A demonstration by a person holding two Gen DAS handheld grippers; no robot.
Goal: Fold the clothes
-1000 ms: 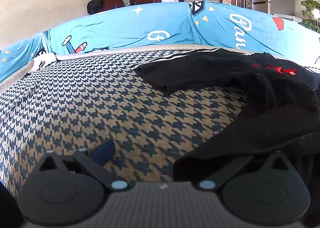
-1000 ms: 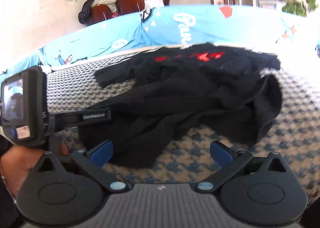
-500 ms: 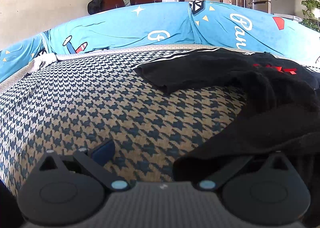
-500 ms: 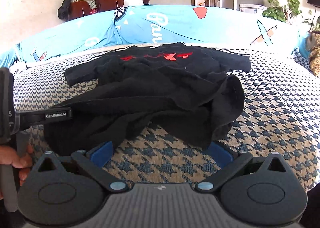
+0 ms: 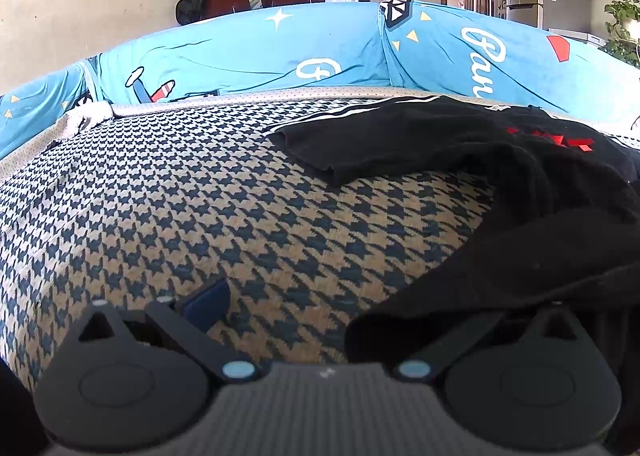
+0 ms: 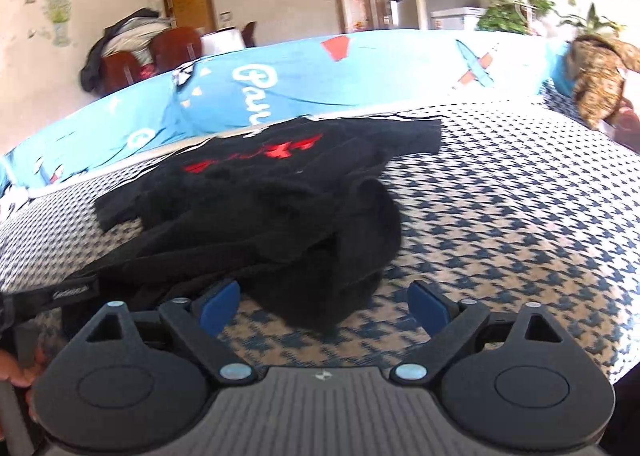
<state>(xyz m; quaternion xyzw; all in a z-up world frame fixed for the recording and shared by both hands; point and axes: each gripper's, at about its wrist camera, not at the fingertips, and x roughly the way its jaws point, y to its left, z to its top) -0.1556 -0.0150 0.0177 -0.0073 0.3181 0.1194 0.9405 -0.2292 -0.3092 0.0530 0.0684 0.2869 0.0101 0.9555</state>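
A: Where's the shirt (image 6: 256, 208)?
B: Crumpled on the houndstooth cover (image 6: 500, 216), near the blue cushions (image 6: 280, 84).
A: Right gripper (image 6: 320, 306)?
B: Jaws closing, pads clear of the hem between them; grasping nothing.
A: Left gripper (image 5: 320, 308)?
B: Can't tell; cloth hides one finger.

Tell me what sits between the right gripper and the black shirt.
Nothing visible. The right gripper is closing its jaws around the near hem of the black shirt; only bare houndstooth cover lies beneath.
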